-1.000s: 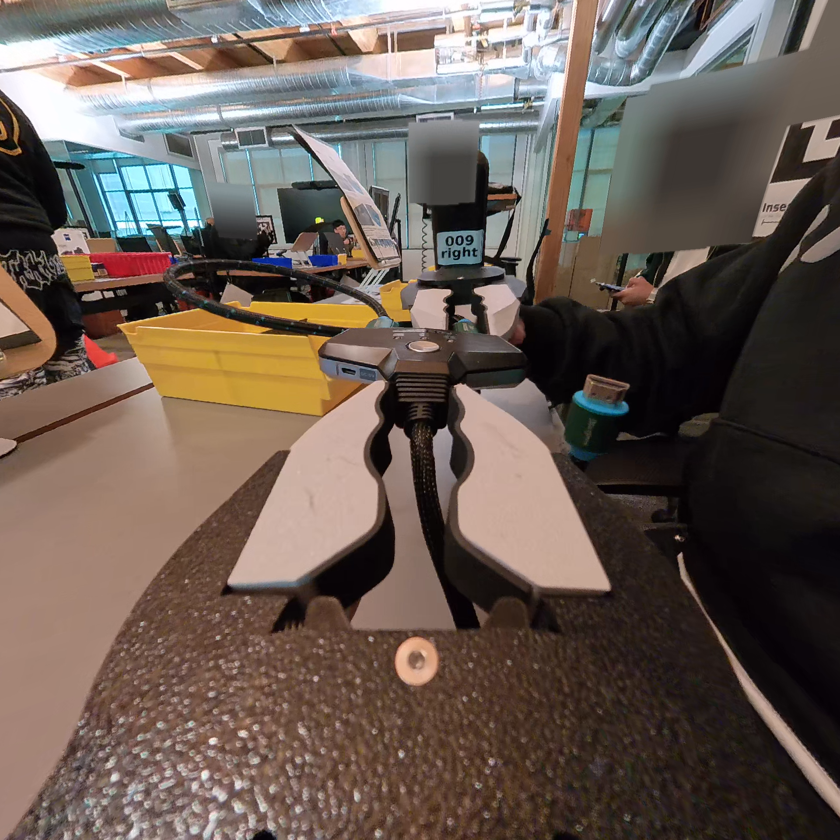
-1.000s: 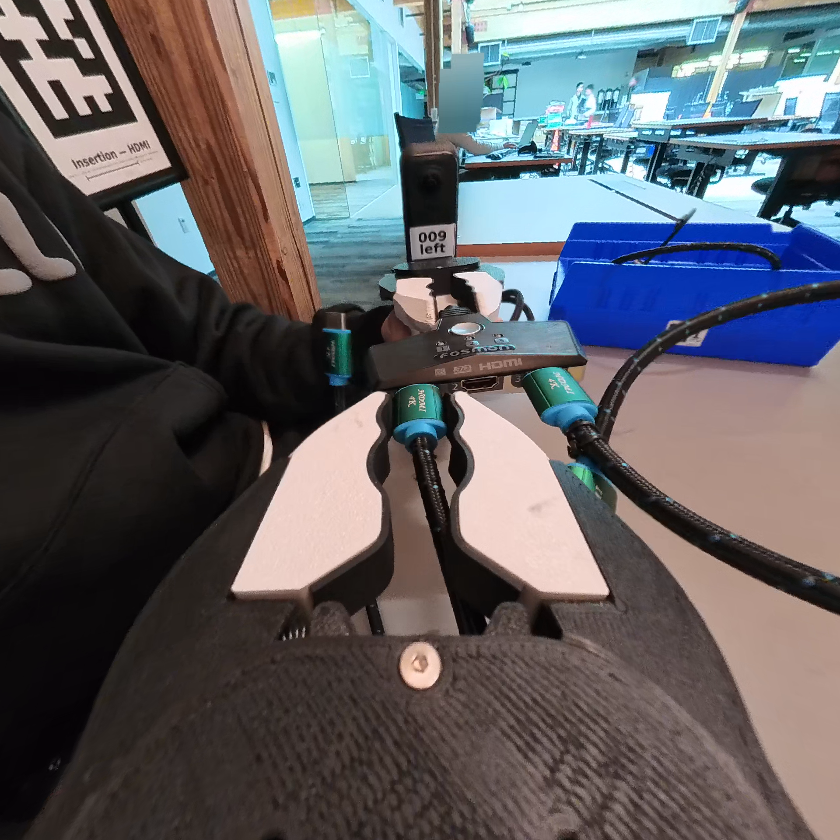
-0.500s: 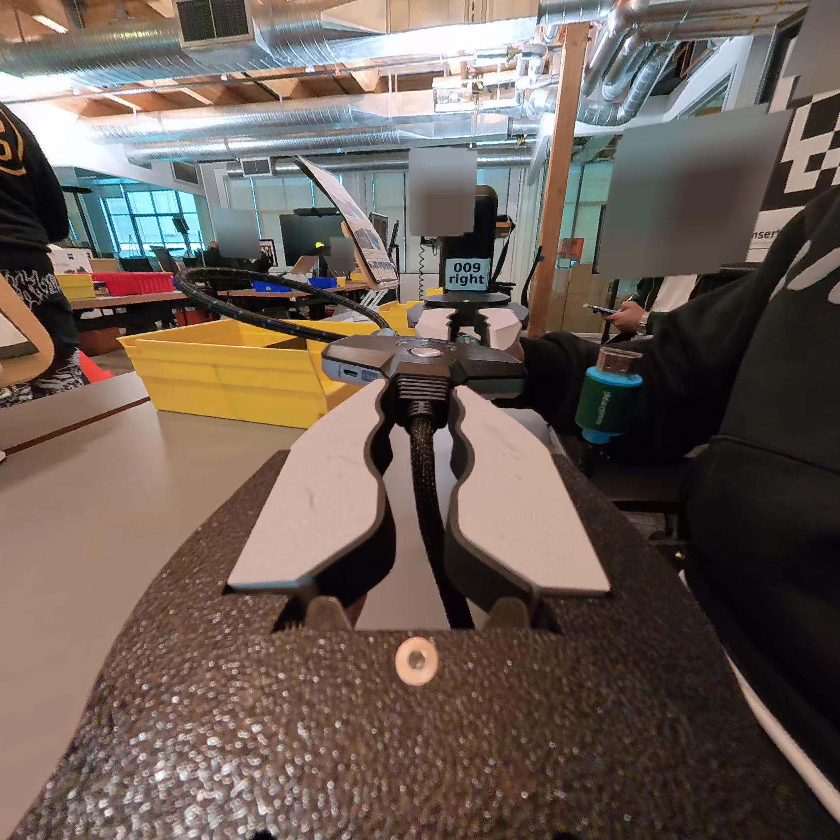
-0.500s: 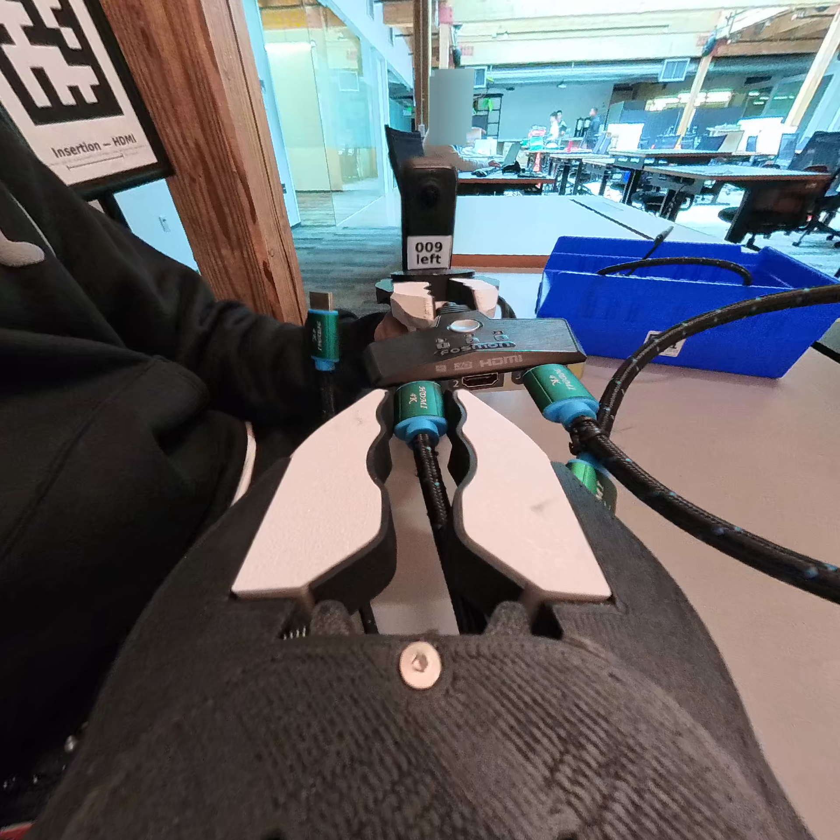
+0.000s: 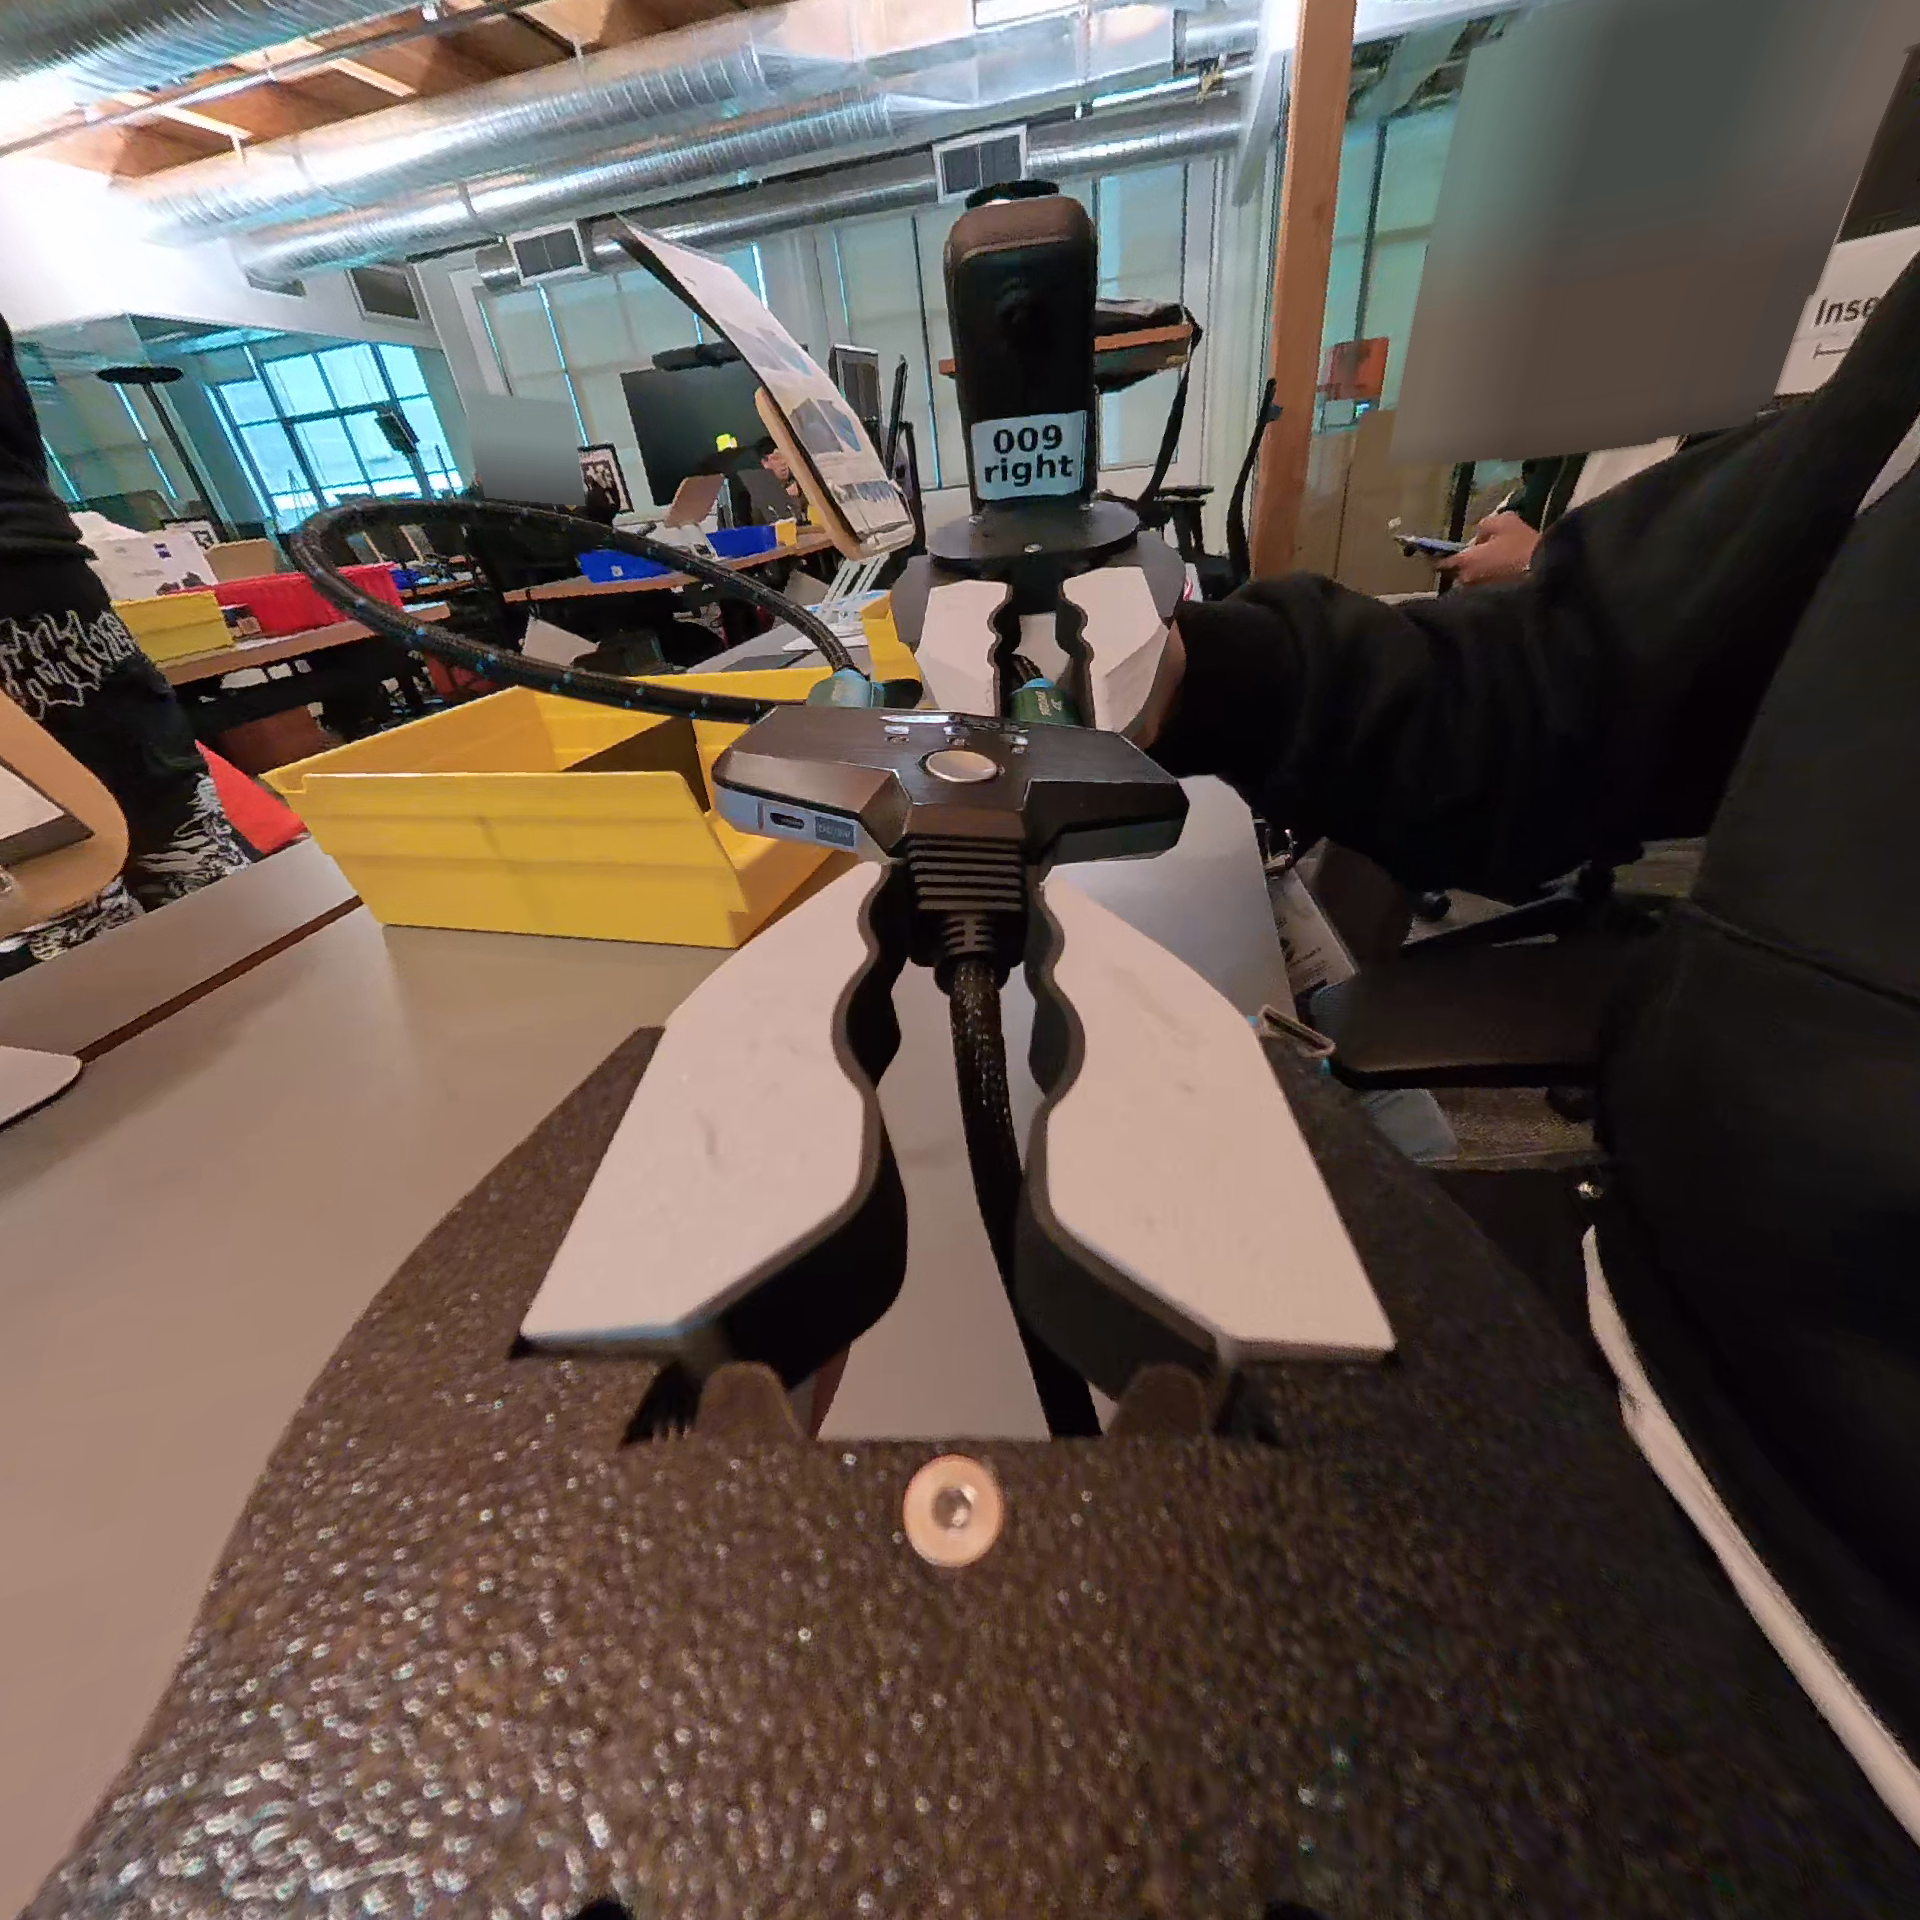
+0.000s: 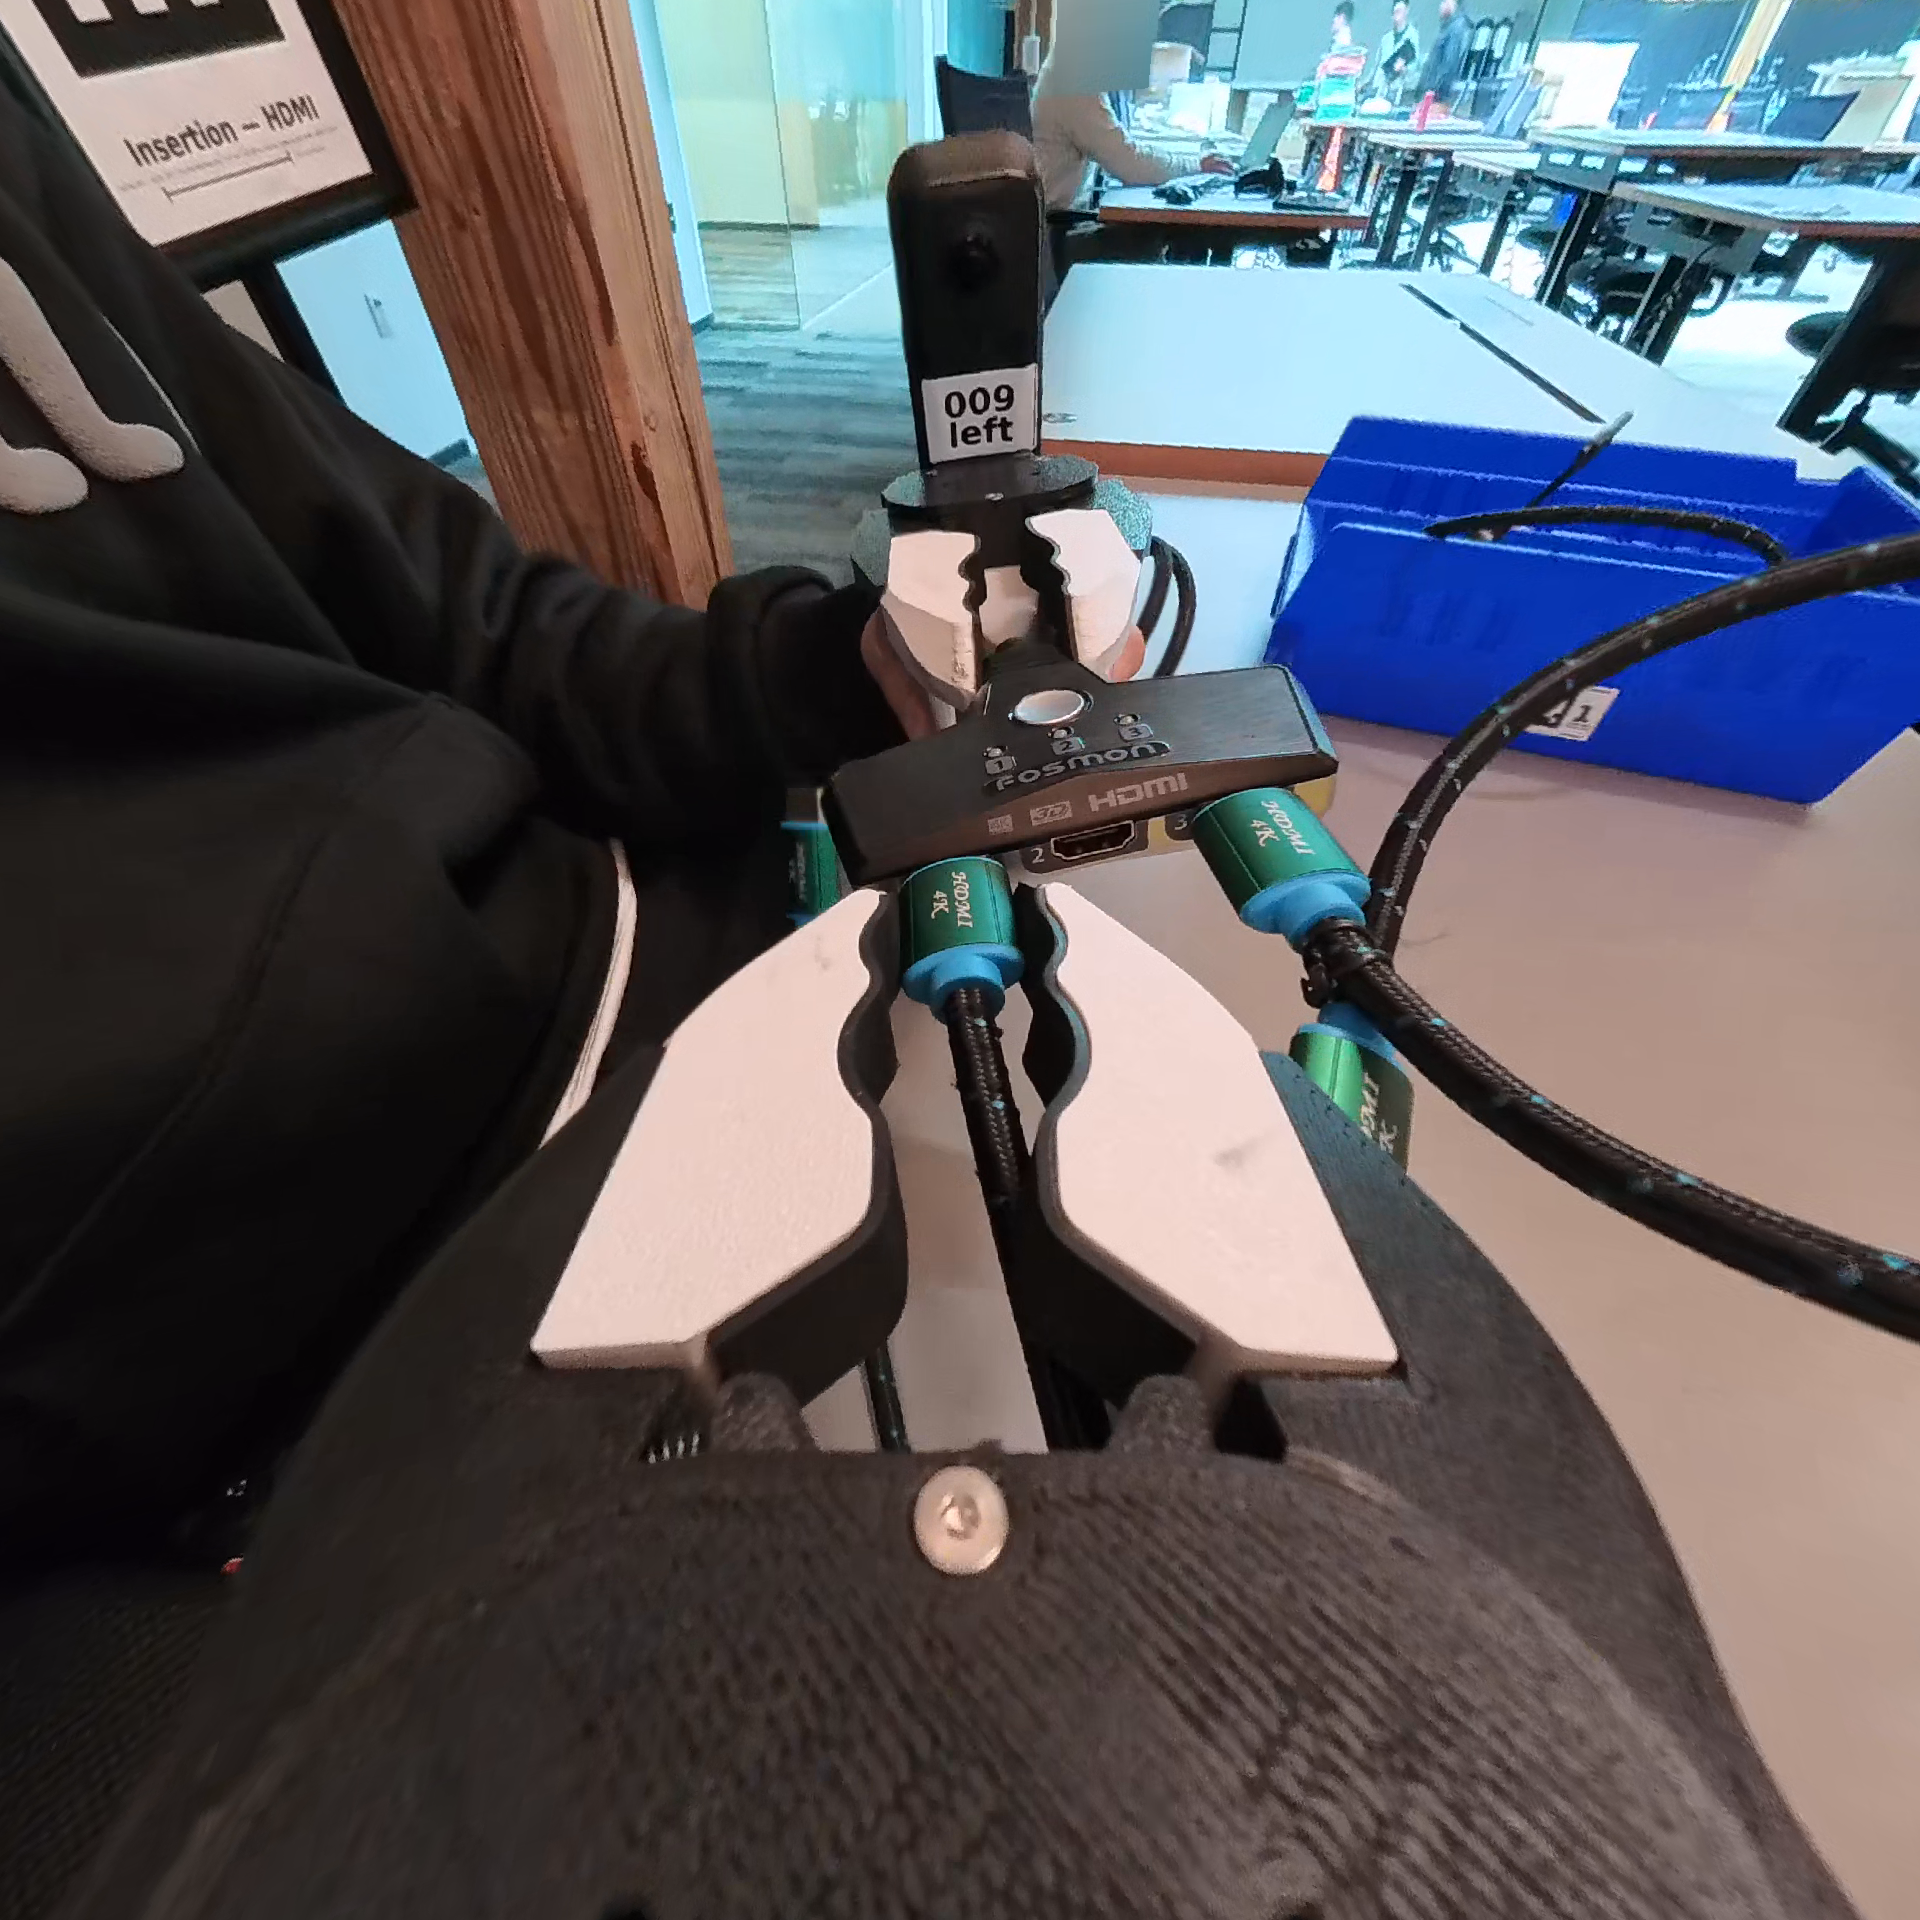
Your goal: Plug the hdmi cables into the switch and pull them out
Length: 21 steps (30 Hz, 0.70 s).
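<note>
Right tongs [image 6: 961,914]: closed on the shiny green metal plug with a blue collar [image 6: 954,925], which sits in the end port at 12 o'clock from them.
Left tongs [image 5: 961,904]: closed on the ribbed black neck [image 5: 964,883] of the flat black metal switch box [image 5: 951,774], holding it up above the grey worktop [image 5: 312,1091].
Key line: the plug's long side runs from 6 to 12 o'clock, straight into the box, so I think a pull out should go back toward 6 o'clock.
Nearer tongs: the right ones; they already have the plug.
Other ports: the middle port [image 6: 1091,842] is open; a second green plug [image 6: 1273,852] at 1 o'clock is in the far port.
In the way: its thick black braided cable [image 6: 1558,1122] loops at 3 o'clock, and a loose green plug [image 6: 1356,1086] hangs just beside the right tongs.
Around: a blue plastic bin [image 6: 1600,613] at 2 o'clock; a yellow plastic bin [image 5: 520,821] at 10 o'clock in the left view.
</note>
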Each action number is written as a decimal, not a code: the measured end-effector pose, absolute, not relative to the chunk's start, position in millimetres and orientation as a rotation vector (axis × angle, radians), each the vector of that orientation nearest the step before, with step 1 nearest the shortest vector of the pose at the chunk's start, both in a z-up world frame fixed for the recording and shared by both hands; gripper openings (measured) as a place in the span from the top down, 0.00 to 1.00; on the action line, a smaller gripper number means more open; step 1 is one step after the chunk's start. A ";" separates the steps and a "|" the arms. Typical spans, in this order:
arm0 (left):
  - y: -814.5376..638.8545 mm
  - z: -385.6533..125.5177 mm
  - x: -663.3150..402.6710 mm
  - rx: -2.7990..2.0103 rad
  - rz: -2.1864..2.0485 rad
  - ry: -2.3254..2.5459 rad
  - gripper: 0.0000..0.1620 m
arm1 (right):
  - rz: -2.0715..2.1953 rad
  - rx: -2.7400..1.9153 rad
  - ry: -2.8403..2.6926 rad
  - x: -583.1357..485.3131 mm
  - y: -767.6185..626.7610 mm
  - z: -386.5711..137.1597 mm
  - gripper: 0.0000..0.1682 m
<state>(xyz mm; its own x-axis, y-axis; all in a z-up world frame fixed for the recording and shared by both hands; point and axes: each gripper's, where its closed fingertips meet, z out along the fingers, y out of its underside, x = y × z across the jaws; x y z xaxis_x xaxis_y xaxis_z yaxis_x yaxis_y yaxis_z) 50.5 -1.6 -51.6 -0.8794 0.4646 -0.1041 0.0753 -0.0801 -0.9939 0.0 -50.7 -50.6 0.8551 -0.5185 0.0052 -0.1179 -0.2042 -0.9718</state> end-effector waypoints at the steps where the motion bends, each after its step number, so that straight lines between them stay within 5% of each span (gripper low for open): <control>1: -1.2 -50.5 51.4 -0.592 2.050 -1.926 0.86 | -0.397 -1.762 0.487 0.8 -50.7 -49.5 0.86; 21: 3.8 -42.7 53.4 -0.571 2.096 -1.929 0.87 | -0.283 -1.764 0.488 2.7 -46.6 -49.6 0.87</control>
<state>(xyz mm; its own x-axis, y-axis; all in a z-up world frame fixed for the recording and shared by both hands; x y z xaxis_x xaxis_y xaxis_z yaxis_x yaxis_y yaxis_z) 53.4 3.8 -42.7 -0.8962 0.4260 -0.1241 0.0883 -0.1029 -0.9908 2.7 -46.6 -49.6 0.8815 -0.4673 -0.0674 -0.1740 -0.1887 -0.9665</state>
